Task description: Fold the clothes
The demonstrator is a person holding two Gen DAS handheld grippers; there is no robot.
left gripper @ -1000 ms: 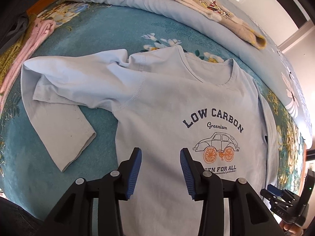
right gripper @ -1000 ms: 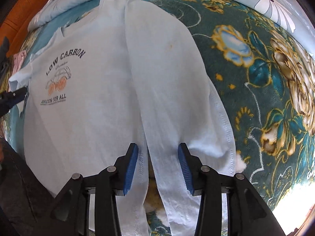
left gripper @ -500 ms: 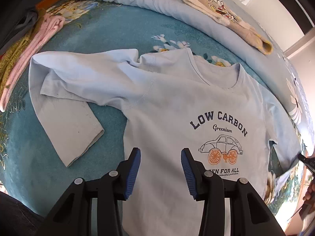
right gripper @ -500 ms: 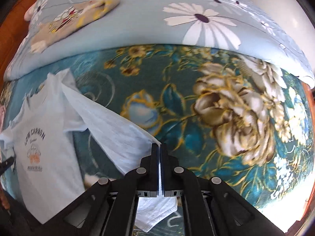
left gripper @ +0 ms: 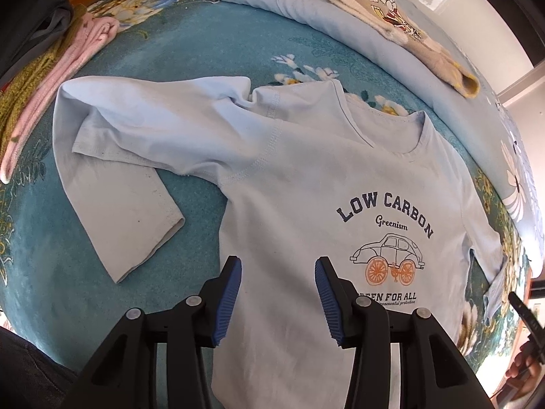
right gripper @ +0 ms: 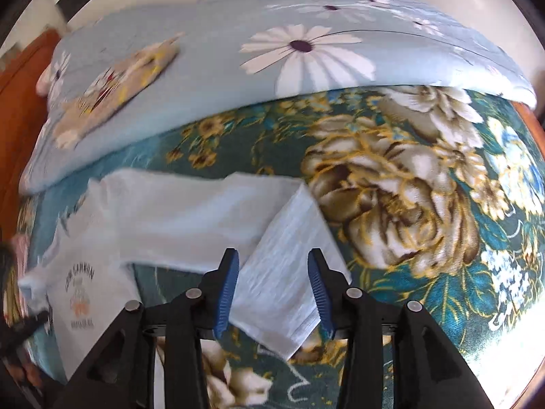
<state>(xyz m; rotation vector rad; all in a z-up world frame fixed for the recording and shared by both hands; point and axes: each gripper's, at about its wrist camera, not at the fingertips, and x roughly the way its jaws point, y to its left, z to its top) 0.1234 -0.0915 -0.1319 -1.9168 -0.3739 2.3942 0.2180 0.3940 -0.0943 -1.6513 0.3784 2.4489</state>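
A light-blue long-sleeved shirt [left gripper: 306,187] printed "LOW CARBON" lies face up on the teal floral blanket [left gripper: 170,51]. One sleeve [left gripper: 129,204] is bent back on itself at the left. My left gripper [left gripper: 277,272] hovers open over the lower chest with nothing between its pads. In the right wrist view the other sleeve [right gripper: 293,225] lies stretched out away from the shirt body [right gripper: 78,272]. My right gripper [right gripper: 272,259] is above its cuff end. Its jaws are opening and the pads stand clear of the cloth.
A folded pale-blue daisy quilt [right gripper: 306,44] runs along the far side with a beige sweater [left gripper: 391,17] on it. Pink and olive garments [left gripper: 68,64] are piled at the left. An orange wooden board [right gripper: 20,102] borders the bed. A hand [left gripper: 521,369] shows at the right edge.
The right gripper shut on the sleeve end, drew it off the shirt body out to the side, then opened and let it lie on the blanket. The left gripper stayed put.
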